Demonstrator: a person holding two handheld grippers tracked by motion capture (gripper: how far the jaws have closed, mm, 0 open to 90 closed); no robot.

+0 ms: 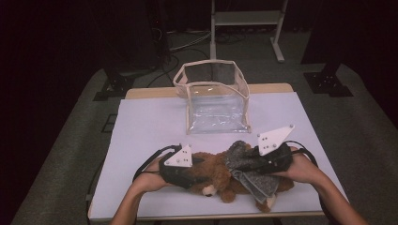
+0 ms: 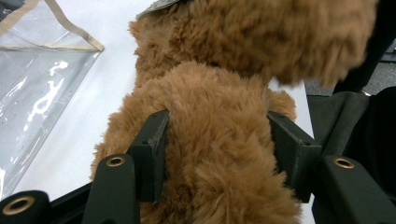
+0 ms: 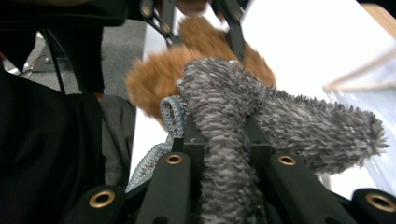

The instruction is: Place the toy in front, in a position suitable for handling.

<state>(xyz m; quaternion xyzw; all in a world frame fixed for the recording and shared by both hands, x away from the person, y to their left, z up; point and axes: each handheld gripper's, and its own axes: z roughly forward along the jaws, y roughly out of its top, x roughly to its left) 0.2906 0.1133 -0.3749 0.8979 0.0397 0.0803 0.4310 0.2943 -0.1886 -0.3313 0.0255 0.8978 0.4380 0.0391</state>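
Note:
A brown plush teddy bear point(image 1: 220, 176) lies on its back near the table's front edge. My left gripper point(image 1: 197, 169) is shut on the teddy bear point(image 2: 219, 158), its jaws pressing into the fur on both sides. A fuzzy grey garment point(image 1: 251, 169) with a light blue trim is draped over the bear's right half. My right gripper point(image 1: 251, 164) is shut on a bunched fold of the grey garment point(image 3: 224, 140). Beyond it in the right gripper view, the bear point(image 3: 159, 79) and the other gripper's jaws are seen.
A clear plastic bag point(image 1: 213, 96) with beige trim stands open at the table's far middle. The white table cover point(image 1: 141, 126) stretches to the left and right of it. A metal stand's legs point(image 1: 246, 28) rise on the floor behind the table.

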